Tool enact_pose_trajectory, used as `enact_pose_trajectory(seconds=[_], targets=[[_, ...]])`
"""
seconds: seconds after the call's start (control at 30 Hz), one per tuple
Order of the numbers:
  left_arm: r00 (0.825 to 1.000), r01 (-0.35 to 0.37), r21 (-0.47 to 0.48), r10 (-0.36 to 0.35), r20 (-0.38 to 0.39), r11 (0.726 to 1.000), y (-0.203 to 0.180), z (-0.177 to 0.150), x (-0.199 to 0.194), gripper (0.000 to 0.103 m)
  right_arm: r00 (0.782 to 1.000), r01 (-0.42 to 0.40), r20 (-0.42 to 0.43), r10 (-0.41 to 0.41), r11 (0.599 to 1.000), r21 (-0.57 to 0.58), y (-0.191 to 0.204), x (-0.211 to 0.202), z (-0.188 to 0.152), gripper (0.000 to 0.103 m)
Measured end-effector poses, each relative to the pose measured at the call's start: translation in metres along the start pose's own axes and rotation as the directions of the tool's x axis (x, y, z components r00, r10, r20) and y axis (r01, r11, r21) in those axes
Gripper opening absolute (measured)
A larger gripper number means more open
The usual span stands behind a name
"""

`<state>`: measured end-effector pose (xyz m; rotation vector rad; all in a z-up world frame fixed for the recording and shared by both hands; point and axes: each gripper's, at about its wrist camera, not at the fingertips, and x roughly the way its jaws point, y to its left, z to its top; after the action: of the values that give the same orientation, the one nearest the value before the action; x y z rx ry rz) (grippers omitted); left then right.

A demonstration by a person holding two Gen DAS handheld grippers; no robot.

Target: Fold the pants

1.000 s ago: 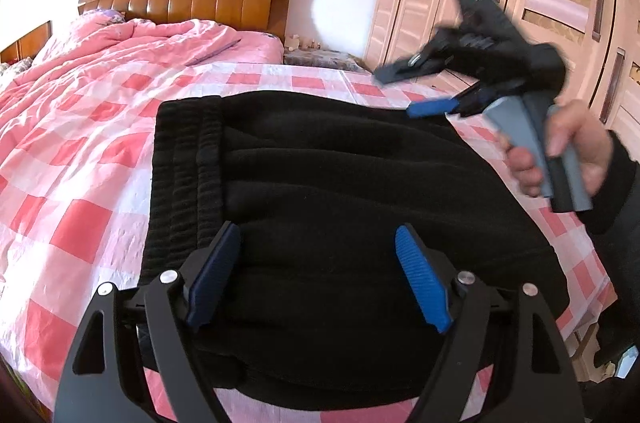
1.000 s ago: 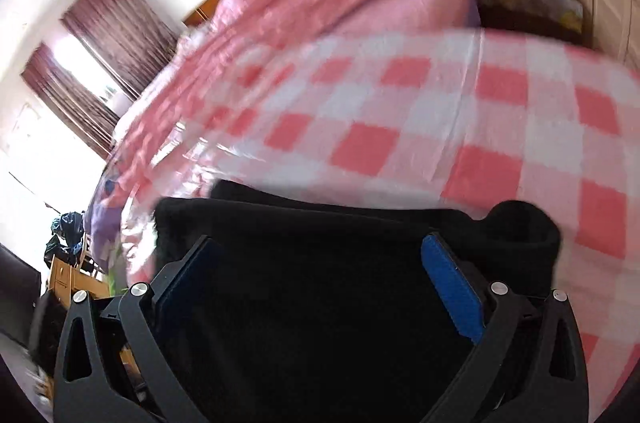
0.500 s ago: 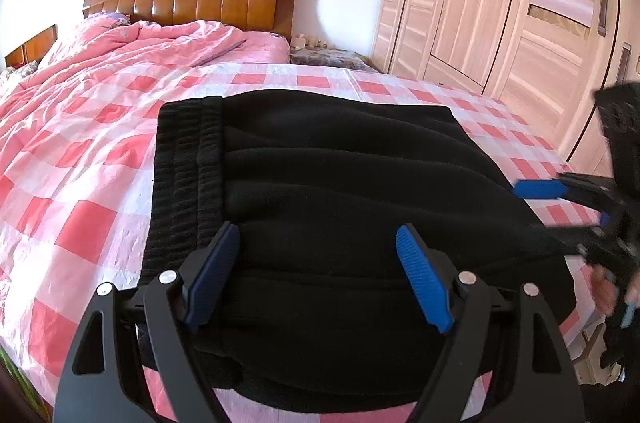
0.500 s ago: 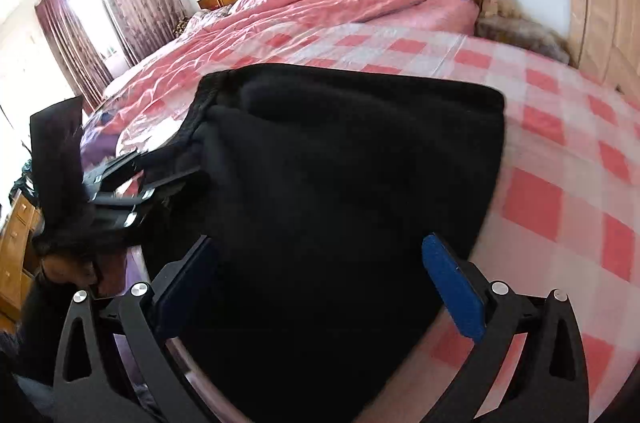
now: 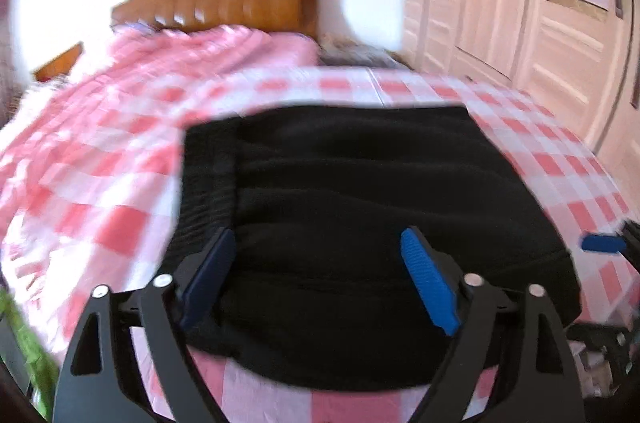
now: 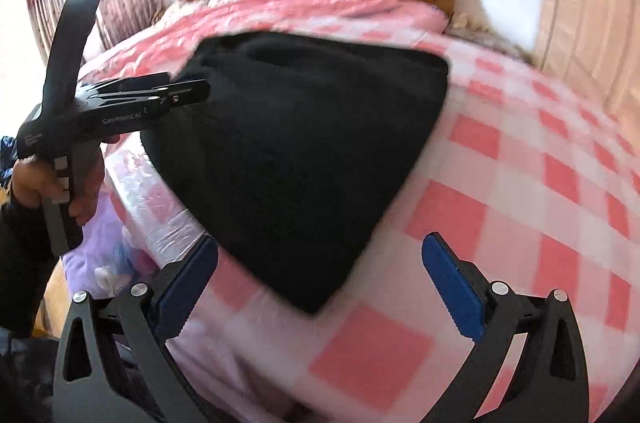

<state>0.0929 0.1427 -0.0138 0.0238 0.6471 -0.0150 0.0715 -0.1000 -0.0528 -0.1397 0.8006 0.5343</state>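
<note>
Pulled back from the folded black pants (image 6: pixel 304 159), both the right gripper (image 6: pixel 320 287) and left gripper (image 5: pixel 316 279) hung spread and empty over the checked bedsheet (image 6: pixel 520 183), the folding apparently complete.

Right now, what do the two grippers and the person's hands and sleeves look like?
Both grippers are black plastic frames with cut-out arms, silver screws and ribbed blue pads on the fingers. The left gripper, seen from the right wrist camera, has a grey pistol handle, a tall black fin and small white lettering on its side. The left hand is bare, with a dark sleeve. No cables show.
</note>
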Motion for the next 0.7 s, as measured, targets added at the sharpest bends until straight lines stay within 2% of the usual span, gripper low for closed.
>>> enact_pose_trajectory(seconds=[0.07, 0.17, 0.33, 0.43, 0.53, 0.7], targets=[[0.989, -0.098, -0.007, 0.098, 0.113, 0.995, -0.011, -0.004, -0.032, 0.101, 0.999, 0.025, 0.042, -0.025, 1.0, 0.009, 0.001, -0.02, -0.013, 0.098], [0.972, -0.13, -0.011, 0.13, 0.194, 0.991, -0.02, -0.009, -0.07, 0.101, 0.992, 0.094, 0.084, -0.092, 0.996, -0.012, 0.004, -0.042, -0.03, 0.098], [0.955, -0.225, -0.104, 0.241, 0.172, 0.969, -0.022, -0.029, -0.098, 0.101, 0.974, 0.159, 0.167, -0.154, 0.987, -0.021, 0.012, -0.071, -0.047, 0.098], [0.965, -0.216, -0.068, 0.224, 0.138, 0.974, -0.033, -0.044, -0.098, 0.101, 0.963, 0.171, 0.216, -0.162, 0.985, -0.025, 0.018, -0.081, -0.056, 0.098], [0.981, -0.182, -0.009, 0.182, 0.062, 0.983, -0.049, -0.059, -0.088, 0.101, 0.958, 0.175, 0.236, -0.165, 0.984, -0.022, 0.021, -0.085, -0.059, 0.098], [0.988, -0.153, 0.043, 0.153, 0.019, 0.987, -0.066, -0.067, -0.077, 0.101, 0.962, 0.167, 0.224, -0.158, 0.986, -0.021, 0.023, -0.081, -0.059, 0.098]])
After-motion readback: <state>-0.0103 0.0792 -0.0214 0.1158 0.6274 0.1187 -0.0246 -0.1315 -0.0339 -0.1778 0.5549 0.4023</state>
